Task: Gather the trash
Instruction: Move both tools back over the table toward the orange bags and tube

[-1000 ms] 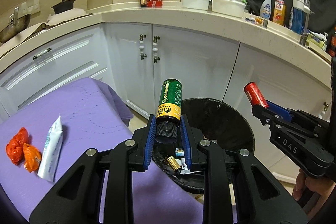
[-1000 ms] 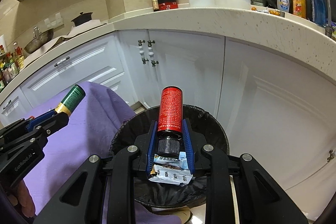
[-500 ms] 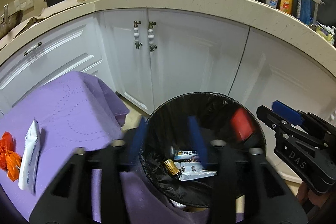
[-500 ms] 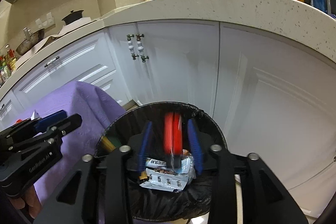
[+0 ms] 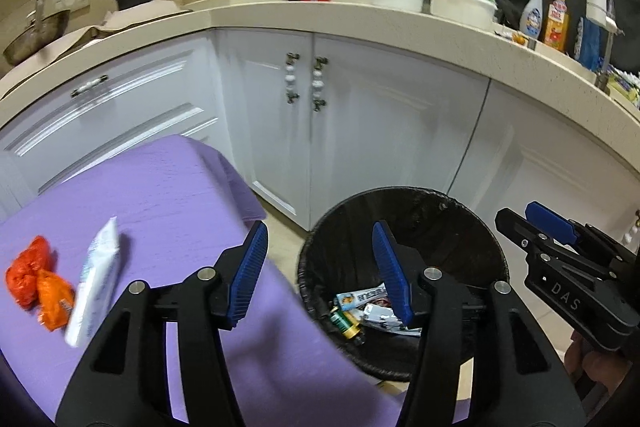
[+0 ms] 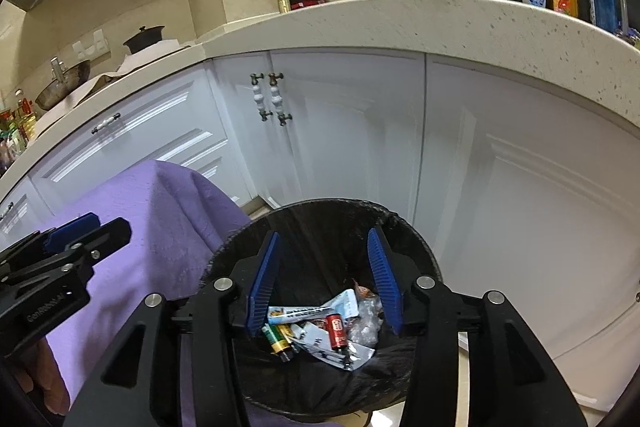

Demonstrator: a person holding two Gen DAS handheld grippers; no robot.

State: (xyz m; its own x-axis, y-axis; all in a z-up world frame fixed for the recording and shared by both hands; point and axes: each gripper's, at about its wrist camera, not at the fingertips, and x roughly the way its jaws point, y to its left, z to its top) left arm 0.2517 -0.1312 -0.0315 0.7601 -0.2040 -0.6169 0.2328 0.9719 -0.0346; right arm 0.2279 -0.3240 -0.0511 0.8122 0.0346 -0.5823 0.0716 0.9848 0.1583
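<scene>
round black bin (image 6: 404, 239), crinkled foil wrappers (image 6: 340, 351).

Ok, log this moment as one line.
left gripper: jaws opening, empty | right gripper: jaws opening, empty | bin: red bottle, green bottle inside | cloth: white tube, orange wrappers

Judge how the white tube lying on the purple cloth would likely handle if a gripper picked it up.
The white tube looks flattened toward one end, so it is probably soft and would dent between the pads. It lies flat on the purple cloth, unlikely to roll. Its smooth skin may slip. It lies right beside the orange wrappers, which a grasp might nudge.
</scene>
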